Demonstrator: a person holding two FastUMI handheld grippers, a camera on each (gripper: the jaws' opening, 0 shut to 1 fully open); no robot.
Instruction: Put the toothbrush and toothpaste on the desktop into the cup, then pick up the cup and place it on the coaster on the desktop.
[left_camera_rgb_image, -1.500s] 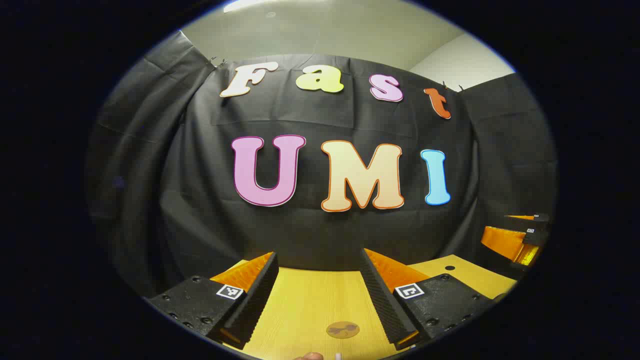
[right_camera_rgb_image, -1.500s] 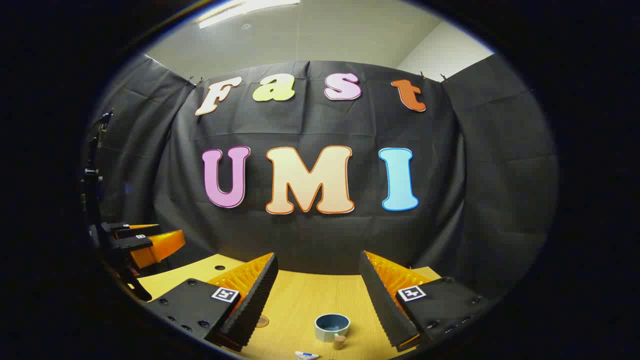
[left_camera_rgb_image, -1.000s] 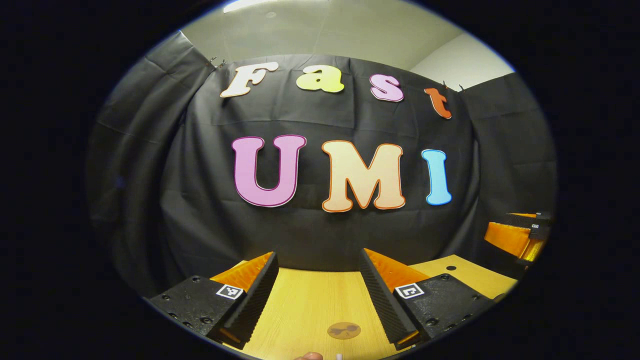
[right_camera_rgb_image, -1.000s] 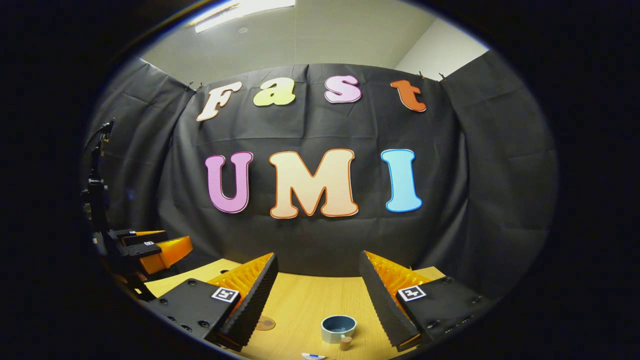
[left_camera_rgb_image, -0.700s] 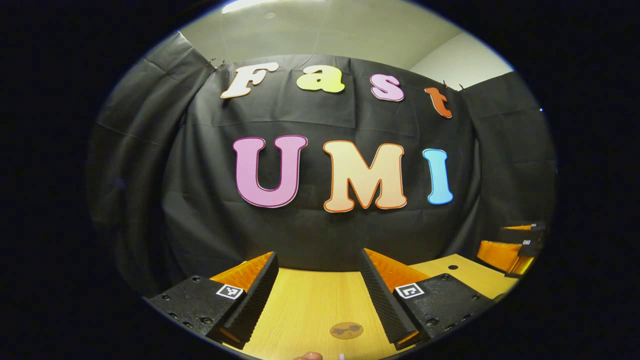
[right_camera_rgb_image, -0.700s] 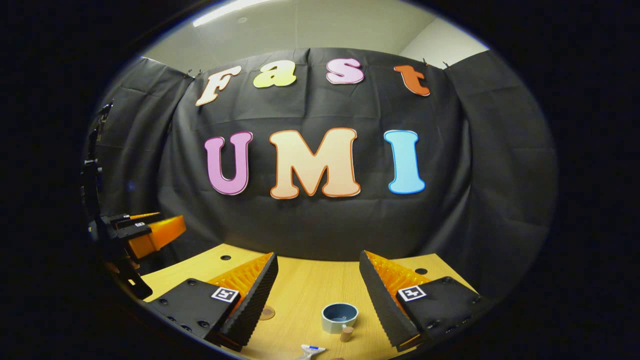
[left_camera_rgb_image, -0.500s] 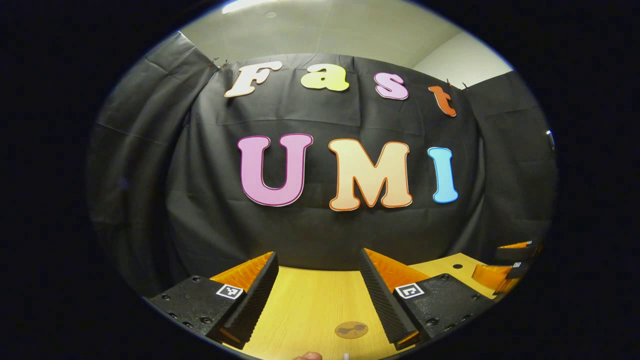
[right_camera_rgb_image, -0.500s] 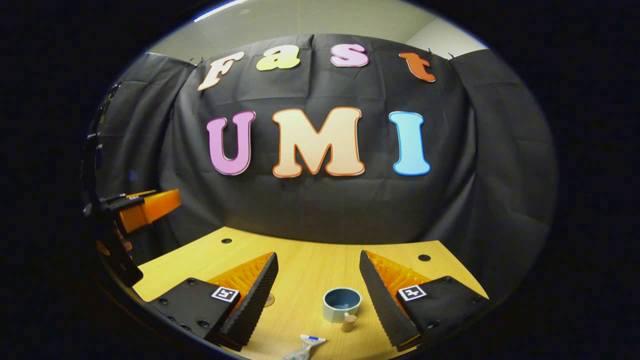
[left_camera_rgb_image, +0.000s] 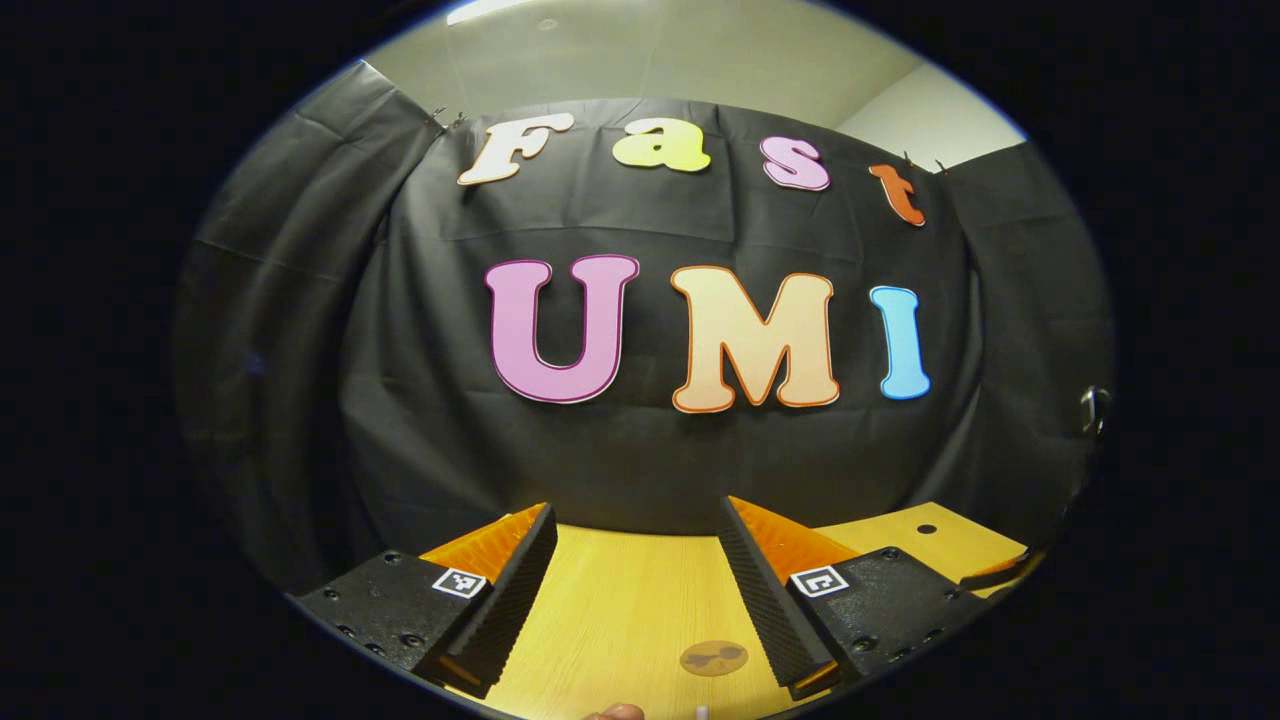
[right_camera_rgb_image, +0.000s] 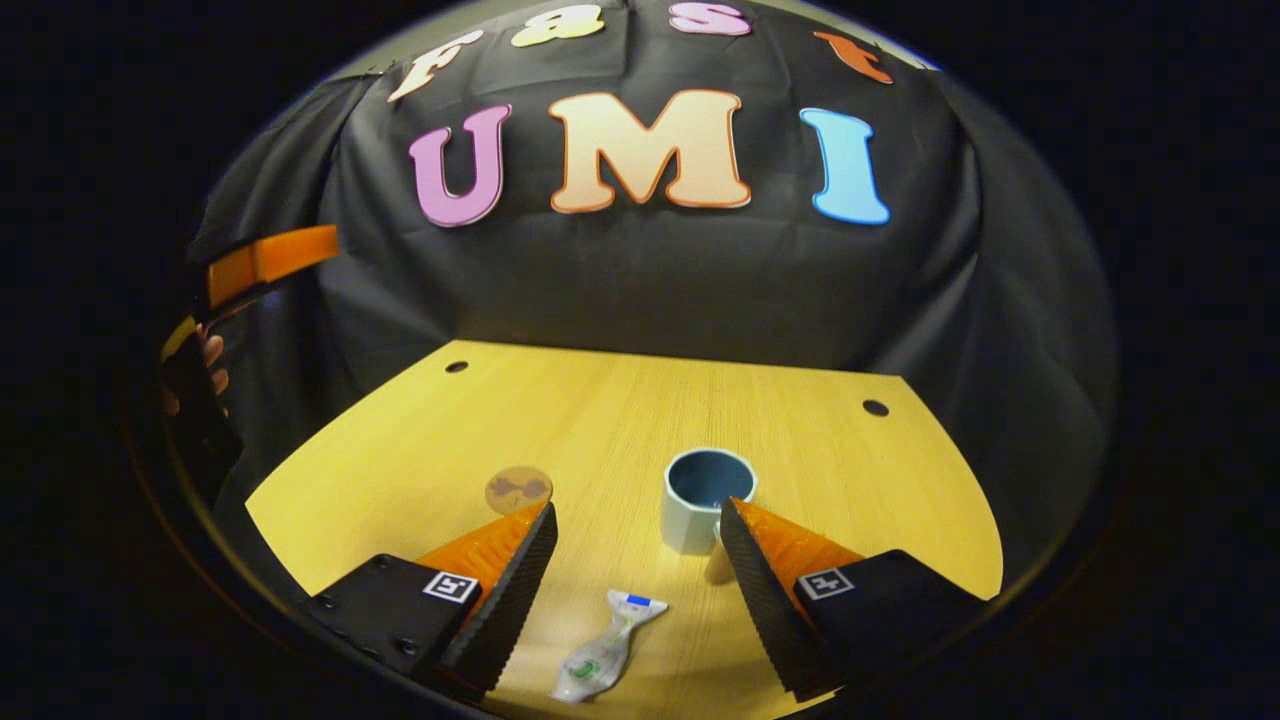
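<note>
I take the cup (right_camera_rgb_image: 703, 497) as my landmark: it stands upright on the worktop (right_camera_rgb_image: 600, 410), mouth open and nothing inside. The toothpaste (right_camera_rgb_image: 607, 644) lies flat on the near side of the cup, a little to its left, cap end toward it. The coaster (right_camera_rgb_image: 519, 489) sits left of the cup, apart from it. I can't make out the toothbrush for certain — something pale stands just beside the cup's near wall, half hidden by a finger.

My right hand-held gripper (right_camera_rgb_image: 637, 560) is spread wide and carries nothing; the tube lies in the gap between its fingers. My left hand-held gripper (left_camera_rgb_image: 637, 560) is also wide open and empty, with the coaster (left_camera_rgb_image: 714, 657) ahead of it.

I judge the step to be the toothpaste pickup. To do it well I'd come down squarely over the tube's thicker middle, turn the fingers to pinch across its width, and close gently — a soft tube will squash and slip. I'd keep the right finger clear of the cup on the way down.
</note>
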